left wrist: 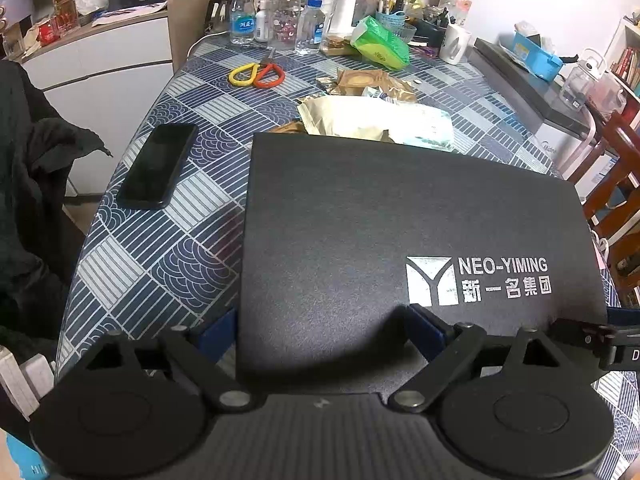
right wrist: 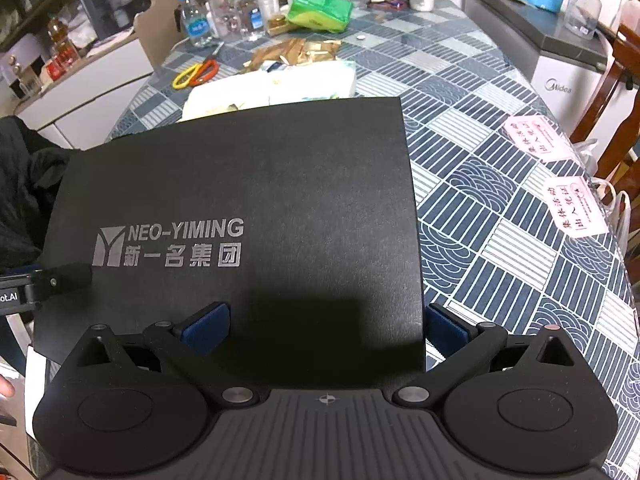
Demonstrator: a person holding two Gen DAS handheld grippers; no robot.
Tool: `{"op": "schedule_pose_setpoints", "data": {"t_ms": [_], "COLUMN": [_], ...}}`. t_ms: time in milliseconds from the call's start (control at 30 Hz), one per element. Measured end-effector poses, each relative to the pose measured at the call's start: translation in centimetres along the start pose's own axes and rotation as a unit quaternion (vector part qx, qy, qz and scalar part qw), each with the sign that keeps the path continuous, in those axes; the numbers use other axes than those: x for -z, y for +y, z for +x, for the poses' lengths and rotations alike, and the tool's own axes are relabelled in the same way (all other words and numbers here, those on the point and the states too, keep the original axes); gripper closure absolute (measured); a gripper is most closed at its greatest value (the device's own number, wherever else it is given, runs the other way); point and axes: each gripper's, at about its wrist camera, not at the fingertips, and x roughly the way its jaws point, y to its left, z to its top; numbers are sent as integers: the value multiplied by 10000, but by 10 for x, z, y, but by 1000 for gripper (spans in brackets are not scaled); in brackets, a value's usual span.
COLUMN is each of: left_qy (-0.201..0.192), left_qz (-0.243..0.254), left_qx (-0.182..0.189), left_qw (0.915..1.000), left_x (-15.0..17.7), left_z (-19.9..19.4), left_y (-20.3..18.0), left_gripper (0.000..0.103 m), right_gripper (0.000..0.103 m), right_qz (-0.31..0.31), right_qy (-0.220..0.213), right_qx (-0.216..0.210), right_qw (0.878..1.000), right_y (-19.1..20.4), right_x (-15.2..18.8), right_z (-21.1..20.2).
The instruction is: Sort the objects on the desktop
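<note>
Black folder: lies flat on the near part of the table, silver "NEO-YIMING" lettering on its cover; both tongs reach it from the near edge.
Left gripper: fingers spread wide, one blue pad off the folder's left edge, the other pad over the cover; whether they press the folder, I cannot tell.
Right gripper: fingers spread wide, left pad on the cover, right pad just beyond the folder's right edge; nothing pinched.
Table: covered in a blue and white patterned cloth.
Phone: dark, flat, left of the folder, apart from it.
Scissors: yellow and orange handles, far left.
Wrappers: gold packets and a pale packet just beyond the folder's far edge.
Pink cards: two, near the right table edge.
Bottles: clustered at the far end, beside a green packet.
</note>
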Motion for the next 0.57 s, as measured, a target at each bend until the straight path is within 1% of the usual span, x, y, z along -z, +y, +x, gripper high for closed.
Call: {"op": "schedule_pose_setpoints", "data": {"t_ms": [267, 433, 567], "left_qy": [5, -83, -243], "left_qz": [-82, -197, -155], "left_qx": [-9, -36, -81], "left_qw": [10000, 9998, 9996], "left_x": [-2, -2, 2], "left_z": [0, 0, -1], "left_y": [1, 1, 0], "left_gripper": [0, 0, 0], "right_gripper": [0, 0, 0], "right_qz": [-168, -107, -23], "right_qy": [19, 68, 132], "right_qx": [-176, -414, -583], "right_qw": [9997, 9991, 9982], "right_y": [-5, -13, -20], "right_x": [1, 2, 0], "right_z": [0, 2, 4]}}
